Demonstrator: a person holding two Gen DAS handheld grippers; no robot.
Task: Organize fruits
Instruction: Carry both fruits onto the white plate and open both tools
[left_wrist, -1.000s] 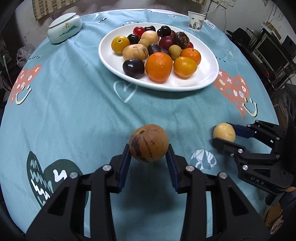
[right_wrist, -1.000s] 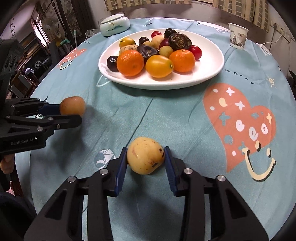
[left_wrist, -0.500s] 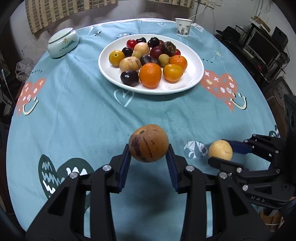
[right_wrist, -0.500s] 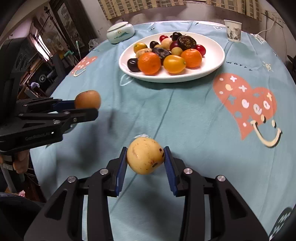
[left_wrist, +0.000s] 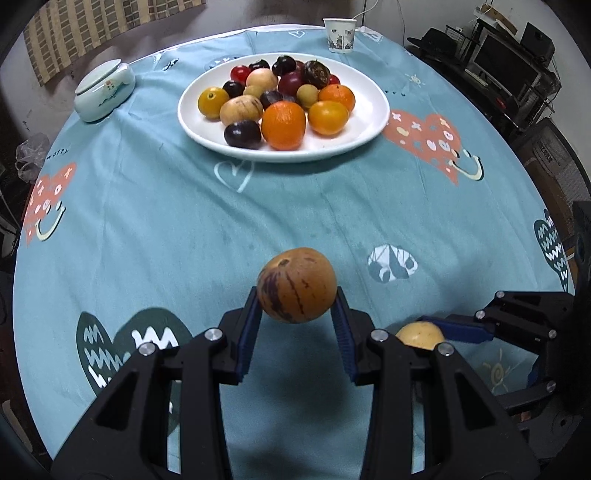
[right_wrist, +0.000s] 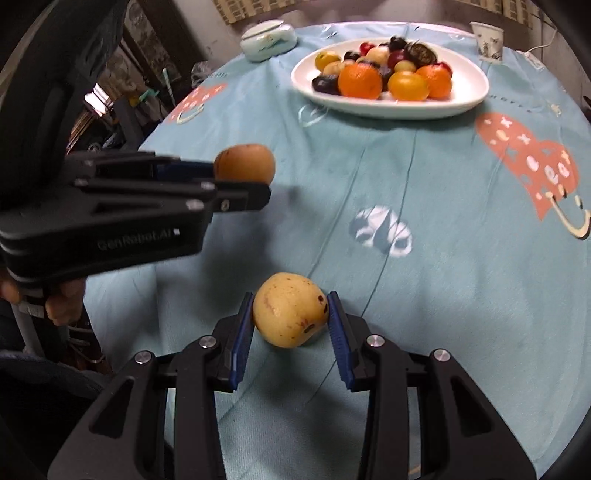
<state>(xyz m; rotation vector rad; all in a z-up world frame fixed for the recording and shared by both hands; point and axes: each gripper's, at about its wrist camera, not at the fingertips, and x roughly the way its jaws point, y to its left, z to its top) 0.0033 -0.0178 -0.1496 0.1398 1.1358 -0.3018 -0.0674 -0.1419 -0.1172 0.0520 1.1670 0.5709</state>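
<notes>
- A pale lidded ceramic dish sits on the far left of the round table's teal tablecloth, well apart from the fruit.
- The white plate stands at the far middle of the table, loaded with fruit: two oranges, a yellow-orange fruit, dark plums, small red ones and a few tan ones.
- The left gripper is clamped on a brown striped fruit, one blue pad pressed to each side, and holds it clear above the cloth near the table's near edge.
- In the right wrist view the same gripper juts in from the left with that fruit at its tip.
- The right gripper is closed on a yellow spotted fruit, also over the near part of the cloth.
- A paper cup stands at the far right edge, beyond the plate.
</notes>
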